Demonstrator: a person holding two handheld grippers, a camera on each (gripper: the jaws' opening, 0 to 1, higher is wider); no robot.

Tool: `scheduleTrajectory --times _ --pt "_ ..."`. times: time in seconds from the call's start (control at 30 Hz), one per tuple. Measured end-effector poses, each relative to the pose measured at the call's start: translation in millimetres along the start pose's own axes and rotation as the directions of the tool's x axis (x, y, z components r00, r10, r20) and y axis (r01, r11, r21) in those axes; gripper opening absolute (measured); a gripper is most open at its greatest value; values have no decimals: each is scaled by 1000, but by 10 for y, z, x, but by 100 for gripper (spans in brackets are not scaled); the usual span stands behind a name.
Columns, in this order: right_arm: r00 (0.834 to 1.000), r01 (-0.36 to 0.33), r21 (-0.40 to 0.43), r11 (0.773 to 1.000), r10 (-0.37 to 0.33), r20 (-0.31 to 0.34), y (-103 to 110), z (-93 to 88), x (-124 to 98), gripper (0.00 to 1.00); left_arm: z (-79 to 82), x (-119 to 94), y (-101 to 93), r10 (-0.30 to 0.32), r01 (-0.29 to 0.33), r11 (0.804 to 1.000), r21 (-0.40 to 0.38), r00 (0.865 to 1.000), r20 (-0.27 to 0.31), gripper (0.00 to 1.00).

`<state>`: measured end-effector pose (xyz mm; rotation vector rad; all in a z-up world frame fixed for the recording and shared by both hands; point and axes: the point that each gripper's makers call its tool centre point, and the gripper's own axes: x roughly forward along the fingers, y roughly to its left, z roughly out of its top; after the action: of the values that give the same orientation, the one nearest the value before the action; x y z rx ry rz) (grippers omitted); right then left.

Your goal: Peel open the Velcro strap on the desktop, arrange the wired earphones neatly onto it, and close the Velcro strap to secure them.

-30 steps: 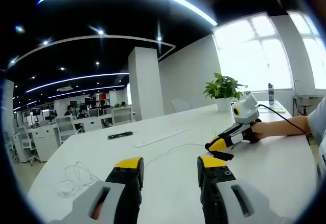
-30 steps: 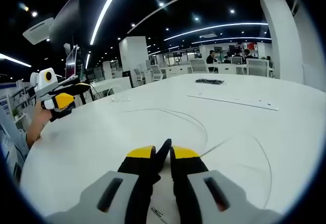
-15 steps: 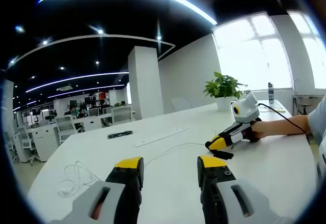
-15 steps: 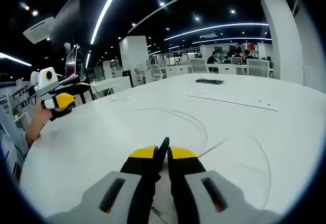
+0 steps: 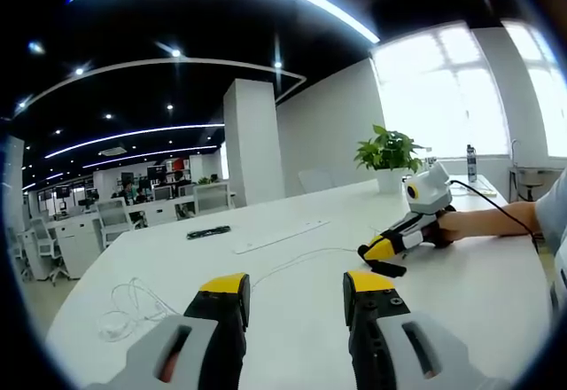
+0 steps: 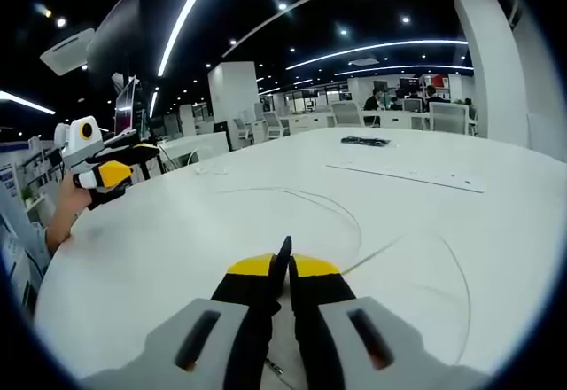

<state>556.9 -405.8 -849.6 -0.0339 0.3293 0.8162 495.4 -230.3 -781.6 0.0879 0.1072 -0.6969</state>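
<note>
My right gripper [image 6: 282, 269] rests low on the white desk [image 6: 177, 239], shut on a thin black Velcro strap [image 6: 283, 250] that sticks up between its yellow tips. In the left gripper view this gripper [image 5: 383, 250] sits at the right in a person's hand, the black strap [image 5: 388, 271] lying under its tips. The white wired earphones [image 5: 131, 308] lie coiled at the left, and their cable [image 6: 350, 217] loops across the desk ahead of the right gripper. My left gripper [image 5: 297, 285] hovers open over the desk, nothing between its jaws, and shows far left in the right gripper view [image 6: 106, 175].
A long white strip [image 5: 279, 237] and a small dark object [image 5: 209, 233] lie farther out on the desk. A potted plant [image 5: 388, 155] stands at the desk's far edge by the window. Office desks and chairs fill the background.
The right gripper's jaws have drawn closer together onto the black strap. The left gripper has stayed still and open.
</note>
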Motion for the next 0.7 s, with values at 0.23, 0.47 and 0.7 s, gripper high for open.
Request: scheduleTrajectory --times 0.23,0.47,0.7 --pt "1000 -2 -1 1000 2 -2 8 -5 -2 7 -15 2 22 6 -6 1000 -3 1000 -4 46" --pt "1000 -5 -4 1000 5 -3 26 -5 -10 5 -22 0 49 13 -13 1000 -7 1000 -7 46" --pt "1000 -5 -11 1000 5 -3 33 -2 -23 5 -27 0 66 18 -18 1000 -8 1000 -9 46"
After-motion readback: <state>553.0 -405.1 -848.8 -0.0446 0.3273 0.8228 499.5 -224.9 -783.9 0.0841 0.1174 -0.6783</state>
